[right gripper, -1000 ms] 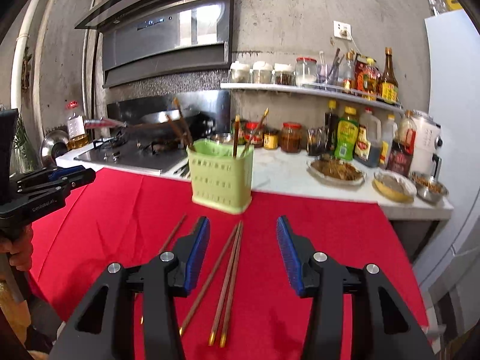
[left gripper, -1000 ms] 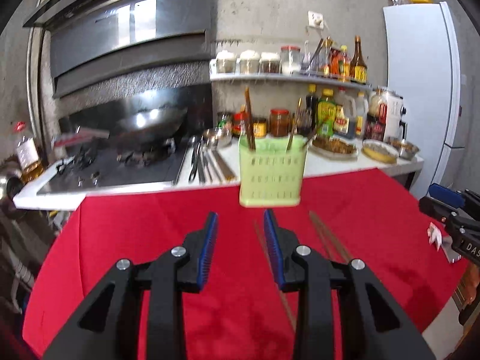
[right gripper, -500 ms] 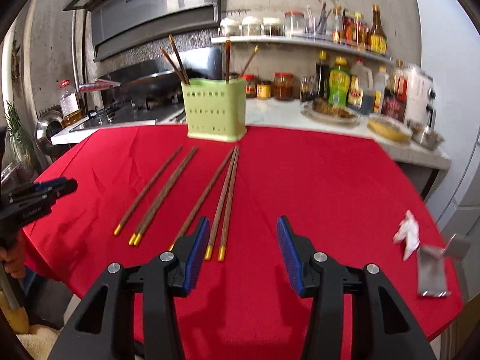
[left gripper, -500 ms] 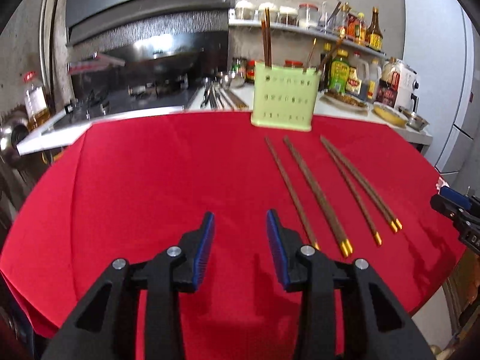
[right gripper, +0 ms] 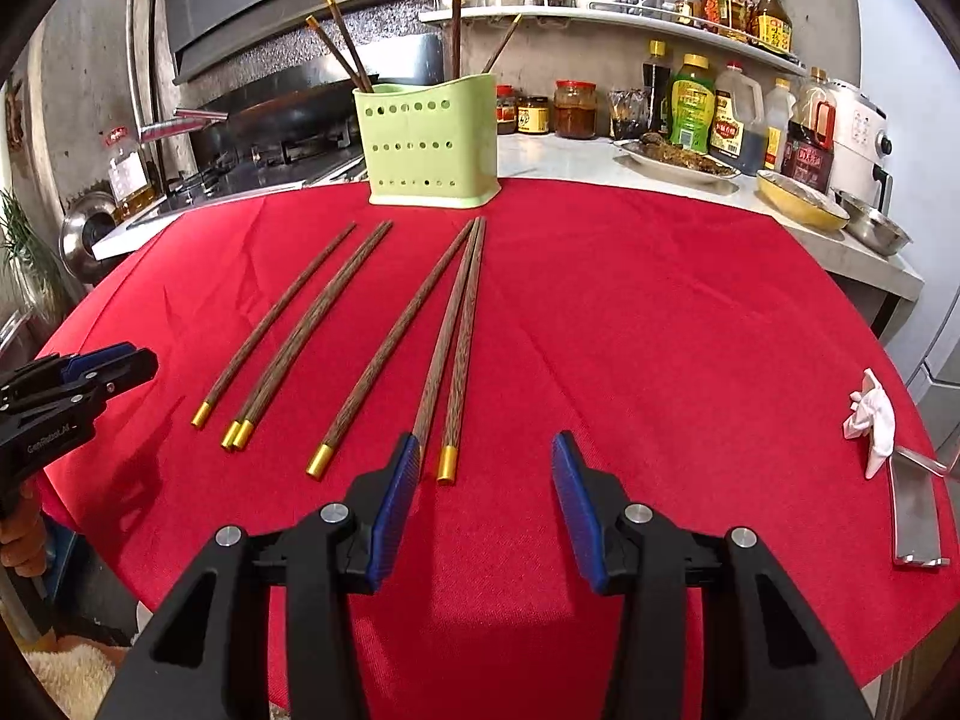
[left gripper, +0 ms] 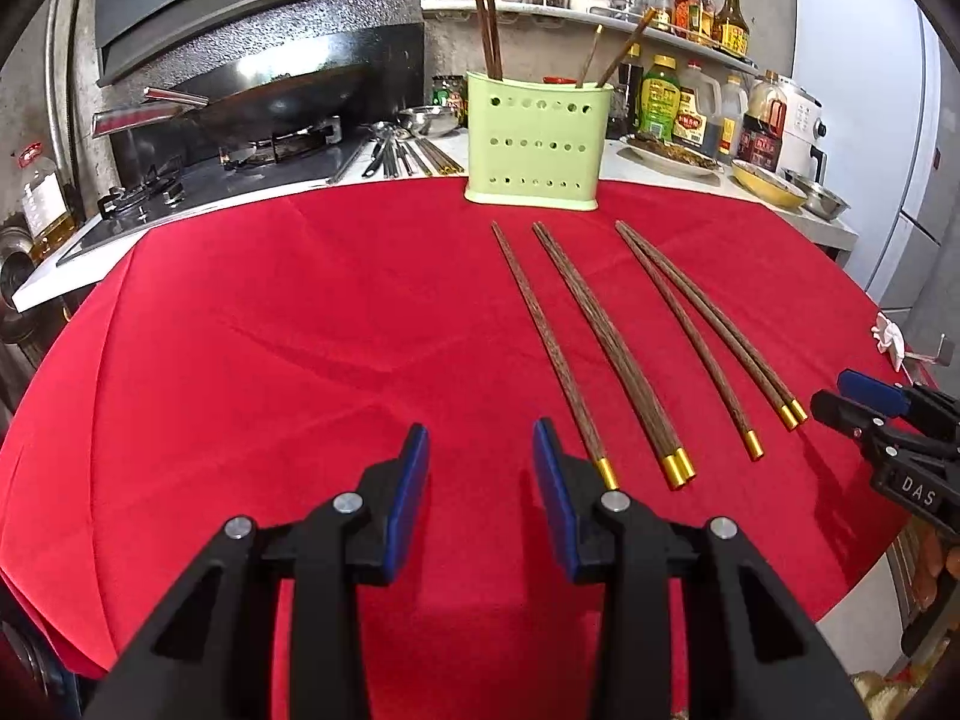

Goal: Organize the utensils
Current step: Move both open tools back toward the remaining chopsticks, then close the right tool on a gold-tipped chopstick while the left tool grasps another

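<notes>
Several brown chopsticks with gold ends lie side by side on the red cloth. Behind them stands a pale green perforated holder with several chopsticks upright in it. My left gripper hangs open over bare cloth, just left of the nearest chopstick's gold end. My right gripper is open and its jaws are closing. The gold end of the rightmost chopstick shows between its fingers, untouched by the pads. Each gripper also appears at the edge of the other's view.
A crumpled white tissue and a metal piece lie near the table's right edge. Behind the round table, a counter carries bottles, jars and dishes. A wok sits on the stove at the left.
Both grippers have sunk toward the table and tipped downward, so the chopsticks now lie close in front of the fingers. The right jaws stand slightly narrower.
</notes>
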Tool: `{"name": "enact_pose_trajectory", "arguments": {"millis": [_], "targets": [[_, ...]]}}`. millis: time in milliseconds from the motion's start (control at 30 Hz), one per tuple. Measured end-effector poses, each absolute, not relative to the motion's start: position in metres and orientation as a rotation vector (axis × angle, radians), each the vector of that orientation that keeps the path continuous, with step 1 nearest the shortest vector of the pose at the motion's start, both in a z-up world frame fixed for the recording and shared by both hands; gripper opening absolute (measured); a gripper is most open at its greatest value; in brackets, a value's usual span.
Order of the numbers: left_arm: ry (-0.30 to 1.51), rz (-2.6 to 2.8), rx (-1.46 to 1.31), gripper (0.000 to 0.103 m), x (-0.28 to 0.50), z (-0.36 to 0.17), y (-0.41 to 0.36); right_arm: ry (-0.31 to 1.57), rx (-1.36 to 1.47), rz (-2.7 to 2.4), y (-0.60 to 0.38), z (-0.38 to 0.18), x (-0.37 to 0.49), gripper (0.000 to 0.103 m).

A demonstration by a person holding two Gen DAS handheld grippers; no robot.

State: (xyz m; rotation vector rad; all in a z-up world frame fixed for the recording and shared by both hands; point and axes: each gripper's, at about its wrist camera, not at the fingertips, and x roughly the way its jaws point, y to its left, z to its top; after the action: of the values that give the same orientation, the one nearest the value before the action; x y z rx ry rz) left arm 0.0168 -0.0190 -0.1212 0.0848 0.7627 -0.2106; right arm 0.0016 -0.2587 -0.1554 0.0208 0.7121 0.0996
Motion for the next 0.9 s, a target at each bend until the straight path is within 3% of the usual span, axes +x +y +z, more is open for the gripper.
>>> {"name": "enact_pose_trajectory", "arguments": {"millis": [67, 500, 700, 900], "targets": [[0.775, -0.219, 0.085, 0.035, 0.018, -0.123, -0.021, 0.717, 0.014, 0.099, -0.257, -0.156, 0.003, 0.038], [0.825, -0.311, 0.105, 0.035, 0.022, -0.129, -0.051, 0.745, 0.018, 0.128, -0.255, -0.159, 0.014, 0.030], [0.853, -0.339, 0.081, 0.035, 0.027, -0.134, -0.054, 0.752, 0.023, 0.142, -0.252, -0.161, 0.022, 0.020], [0.866, -0.334, 0.106, 0.026, 0.028, -0.138, -0.060, 0.762, 0.021, 0.141, -0.251, -0.165, 0.023, 0.016]]}}
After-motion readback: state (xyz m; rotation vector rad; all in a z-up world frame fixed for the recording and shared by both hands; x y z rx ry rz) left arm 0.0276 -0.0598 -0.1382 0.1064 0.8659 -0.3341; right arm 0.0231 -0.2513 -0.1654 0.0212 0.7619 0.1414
